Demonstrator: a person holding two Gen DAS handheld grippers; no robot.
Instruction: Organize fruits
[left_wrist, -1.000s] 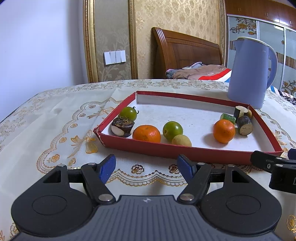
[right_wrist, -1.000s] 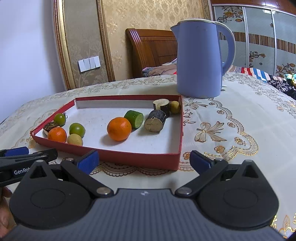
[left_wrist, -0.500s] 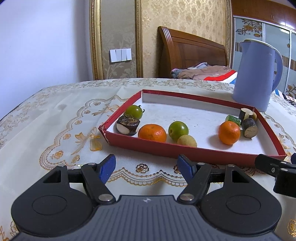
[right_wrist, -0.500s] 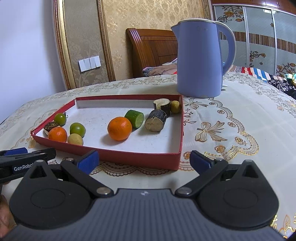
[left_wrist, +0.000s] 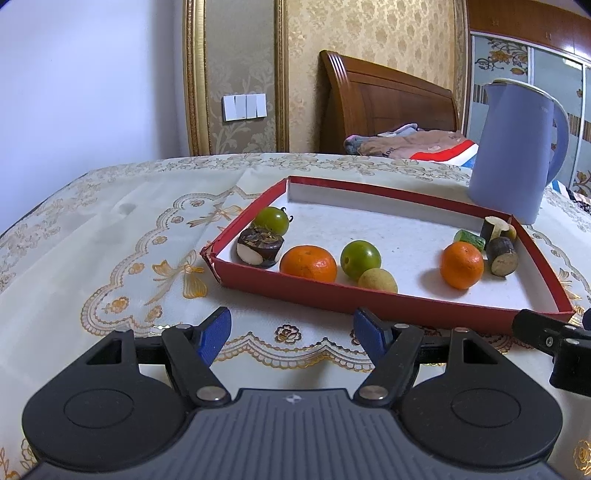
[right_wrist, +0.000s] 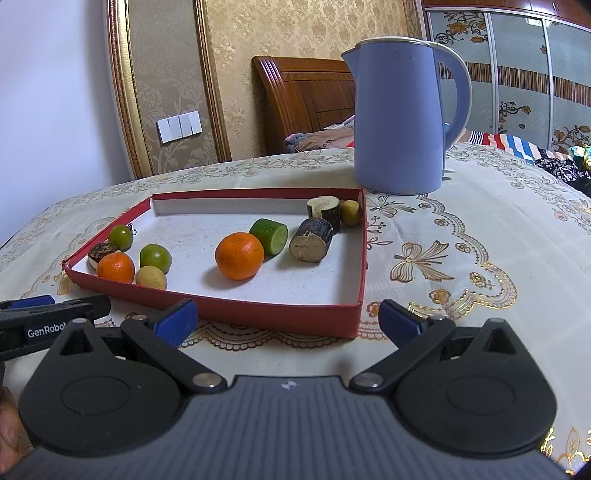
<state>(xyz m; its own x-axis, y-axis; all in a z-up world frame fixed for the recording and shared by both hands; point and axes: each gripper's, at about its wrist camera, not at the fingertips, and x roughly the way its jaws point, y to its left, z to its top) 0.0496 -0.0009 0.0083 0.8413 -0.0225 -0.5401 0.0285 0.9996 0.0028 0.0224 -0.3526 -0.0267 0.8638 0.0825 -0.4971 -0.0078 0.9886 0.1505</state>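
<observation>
A red tray (left_wrist: 369, 299) (right_wrist: 258, 315) on the table holds the fruit. At its left end lie a green fruit (left_wrist: 272, 220), a dark cut piece (left_wrist: 259, 246), an orange (left_wrist: 308, 263) (right_wrist: 115, 267), a second green fruit (left_wrist: 360, 254) (right_wrist: 155, 257) and a small yellow fruit (left_wrist: 377, 280) (right_wrist: 151, 277). At its right lie another orange (left_wrist: 461, 265) (right_wrist: 239, 255), a cucumber piece (right_wrist: 269, 236) and dark cut cylinders (right_wrist: 311, 240). My left gripper (left_wrist: 291, 334) and right gripper (right_wrist: 286, 317) are open and empty, just in front of the tray's near wall.
A blue kettle (left_wrist: 517, 147) (right_wrist: 402, 114) stands behind the tray's far right corner. The table has an embroidered cream cloth (left_wrist: 129, 240). A wooden headboard (left_wrist: 388, 107) and bedding lie beyond the table. Each gripper shows at the edge of the other's view.
The left gripper has drawn back and turned slightly, so the tray sits farther away and more to the right in its view. The right gripper has barely moved. No fruit has moved.
</observation>
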